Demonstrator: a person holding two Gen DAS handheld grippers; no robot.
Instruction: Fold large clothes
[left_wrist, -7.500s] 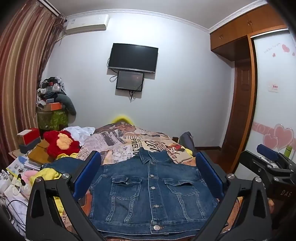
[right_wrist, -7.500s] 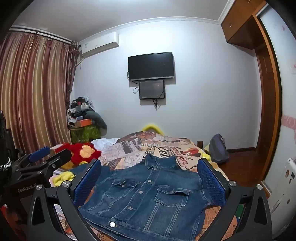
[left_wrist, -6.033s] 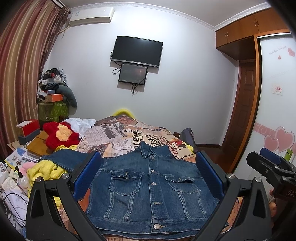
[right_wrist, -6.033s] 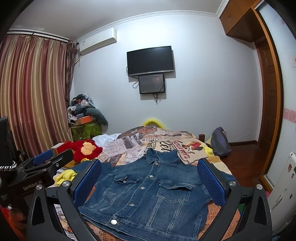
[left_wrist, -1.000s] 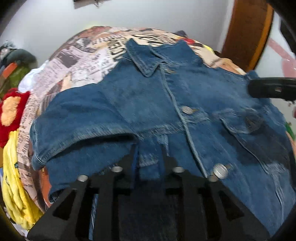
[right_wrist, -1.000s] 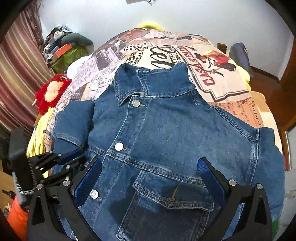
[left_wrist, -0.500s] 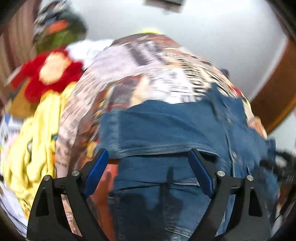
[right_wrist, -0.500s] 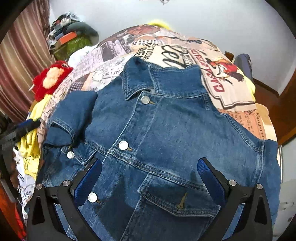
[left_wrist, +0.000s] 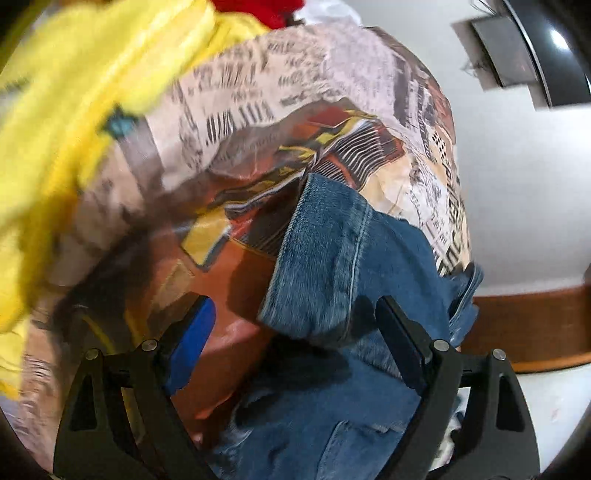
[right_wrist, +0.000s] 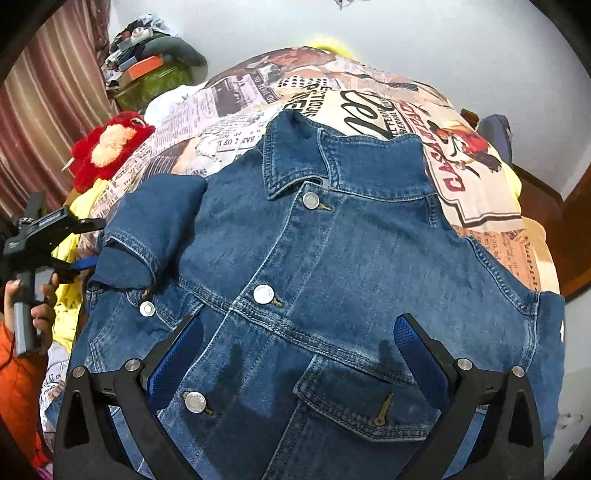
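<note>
A denim jacket (right_wrist: 332, 280) is lying buttoned and face-up across the middle of the frame on a printed bed (right_wrist: 369, 107), while the left tool (left_wrist: 291, 332) and right tool (right_wrist: 295, 350) are hovering released, apparently lining up a fold.

Your bed (right_wrist: 491, 206) wears a newspaper-and-poster print cover. On it the denim jacket (right_wrist: 369, 258) lies front up, collar toward the far wall, one sleeve (right_wrist: 155, 229) folded across its chest. Yellow cloth (left_wrist: 66, 96) bunches along the bed's edge beside that sleeve.
</note>
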